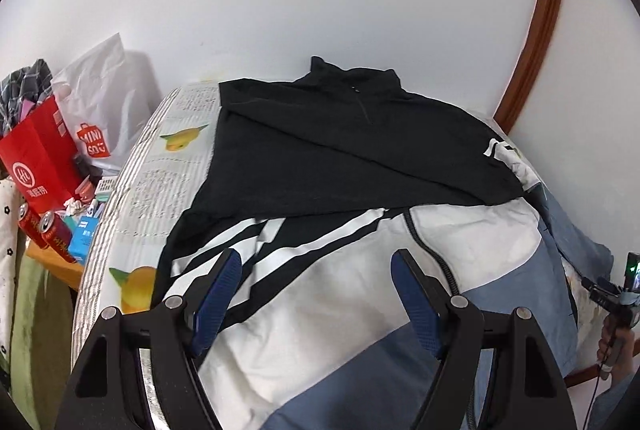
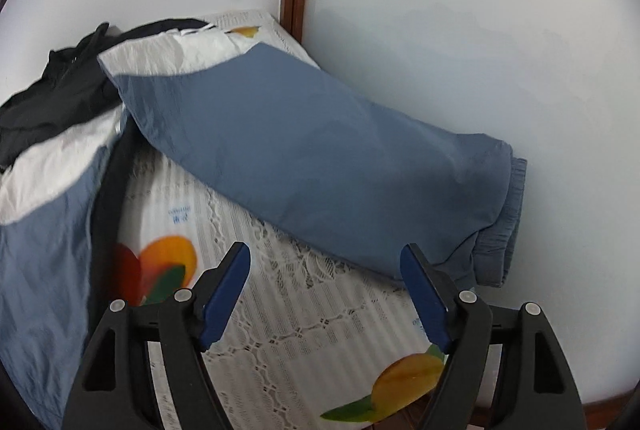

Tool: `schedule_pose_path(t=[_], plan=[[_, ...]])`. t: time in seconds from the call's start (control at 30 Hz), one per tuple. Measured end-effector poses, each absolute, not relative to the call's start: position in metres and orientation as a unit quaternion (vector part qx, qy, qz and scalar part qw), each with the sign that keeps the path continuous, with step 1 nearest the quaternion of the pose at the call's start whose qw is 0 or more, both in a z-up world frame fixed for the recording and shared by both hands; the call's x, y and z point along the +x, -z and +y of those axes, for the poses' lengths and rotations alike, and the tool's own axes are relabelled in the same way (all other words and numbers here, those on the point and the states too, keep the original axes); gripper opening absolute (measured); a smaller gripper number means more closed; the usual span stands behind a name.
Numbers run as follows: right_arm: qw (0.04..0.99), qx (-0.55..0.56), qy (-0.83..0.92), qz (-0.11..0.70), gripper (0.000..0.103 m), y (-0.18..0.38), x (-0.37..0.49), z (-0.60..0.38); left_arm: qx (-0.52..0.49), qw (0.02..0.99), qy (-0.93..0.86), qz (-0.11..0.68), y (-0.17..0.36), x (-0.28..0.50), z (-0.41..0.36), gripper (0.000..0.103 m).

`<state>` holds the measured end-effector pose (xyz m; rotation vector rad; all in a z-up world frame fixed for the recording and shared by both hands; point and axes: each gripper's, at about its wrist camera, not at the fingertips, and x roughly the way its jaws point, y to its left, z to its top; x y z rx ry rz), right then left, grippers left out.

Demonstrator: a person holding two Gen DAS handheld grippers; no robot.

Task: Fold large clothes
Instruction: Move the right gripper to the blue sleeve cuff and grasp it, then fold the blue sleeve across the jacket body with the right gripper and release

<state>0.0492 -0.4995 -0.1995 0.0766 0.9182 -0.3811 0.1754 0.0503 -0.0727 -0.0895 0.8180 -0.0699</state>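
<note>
Hovering spread and empty, left tongs (image 1: pixel 316 266) over jacket (image 1: pixel 320 169), right tongs (image 2: pixel 325 262) near sleeve (image 2: pixel 320 149) cuff edge.

One jacket (image 1: pixel 320 189), black, white and blue, spread on one mattress (image 1: pixel 168 165). Two sleeves: one folded across the chest (image 1: pixel 304 133), one blue sleeve (image 2: pixel 320 157) lying out to the side. Two grippers (image 1: pixel 316 294) (image 2: pixel 326 286), each with two blue pads. Two red cans (image 1: pixel 48 234). One red paper bag (image 1: pixel 40 153). One white plastic bag (image 1: pixel 104 101). One blue carton (image 1: pixel 82 238). Fruit prints on the mattress cover: two in the left wrist view, three in the right, though blur there may be hiding more.
</note>
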Motion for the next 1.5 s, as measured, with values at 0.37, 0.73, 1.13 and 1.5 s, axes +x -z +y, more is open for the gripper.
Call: schedule_pose_path(t=[0.37, 0.73, 1.13, 1.5], plan=[[0.883, 0.036, 0.188, 0.430, 0.065, 0.220, 0.075, -0.502, -0.020, 0.917, 0.022, 0.398, 0.069, 0.174, 0.030, 0.076], [0.882, 0.053, 0.185, 0.431, 0.003, 0.218, 0.093, -0.506, -0.034, 0.911, 0.013, 0.410, 0.084, 0.177, 0.049, 0.076], [0.921, 0.013, 0.200, 0.334, 0.002, 0.113, 0.104, -0.464, -0.026, 0.894, -0.071, 0.441, 0.134, 0.179, 0.116, 0.076], [0.963, -0.029, 0.069, 0.258, 0.002, 0.037, 0.181, -0.321, -0.068, 0.887, -0.065, 0.453, 0.155, 0.180, 0.151, 0.076]])
